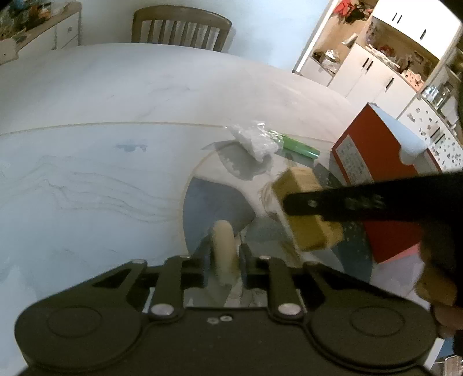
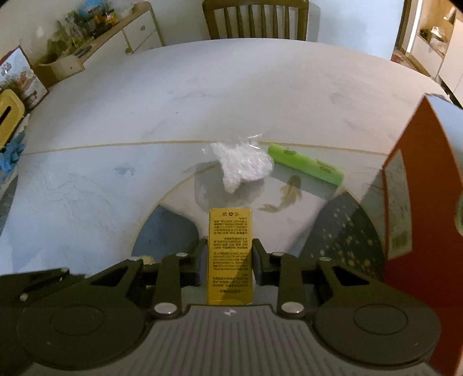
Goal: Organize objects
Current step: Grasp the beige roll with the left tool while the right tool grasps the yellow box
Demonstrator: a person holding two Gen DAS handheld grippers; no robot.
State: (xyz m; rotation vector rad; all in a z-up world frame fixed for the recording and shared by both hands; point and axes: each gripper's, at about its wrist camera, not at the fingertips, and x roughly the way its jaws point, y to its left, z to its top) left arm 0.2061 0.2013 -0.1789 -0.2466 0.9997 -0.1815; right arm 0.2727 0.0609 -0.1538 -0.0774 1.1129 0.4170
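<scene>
Left gripper (image 1: 224, 254): fingers closed narrow on a cream tube (image 1: 222, 245), a small rounded cylinder standing nearly upright between the pads. Smooth, probably plastic; judged light and stiff, somewhat slippery, best held across its middle as now.

Right gripper (image 2: 230, 254): fingers closed on a gold box (image 2: 230, 254), a slim rectangular carton with glossy foil faces and fine printed text. The pads press its two narrow long sides about midway along its length. In the left view the same box (image 1: 303, 214) hangs clear of the worktop. Judged light, stiff along its edges, but thin card that would dent under a hard squeeze; the glossy skin may slide, so a grip on the narrow sides suits it.

Worktop (image 2: 202, 101): pale marble-look slab, smooth, with a thin brass-coloured inlaid line and a round glass-like inset painted with a fish (image 2: 285, 196) and dark blue areas.

Plastic bag (image 2: 243, 165): clear, crinkled, holding white contents; lies on the inset's far edge. Soft, shapeless, light; take by a gathered fold.

Green tube (image 2: 306, 165): matte, cylindrical, lying flat just beside the bag; likely to roll.

Red box (image 2: 419, 202): large stiff carton standing at the right, with a printed label on its side.

Chair (image 2: 254, 17): wooden, slatted back, beyond the far edge.
</scene>
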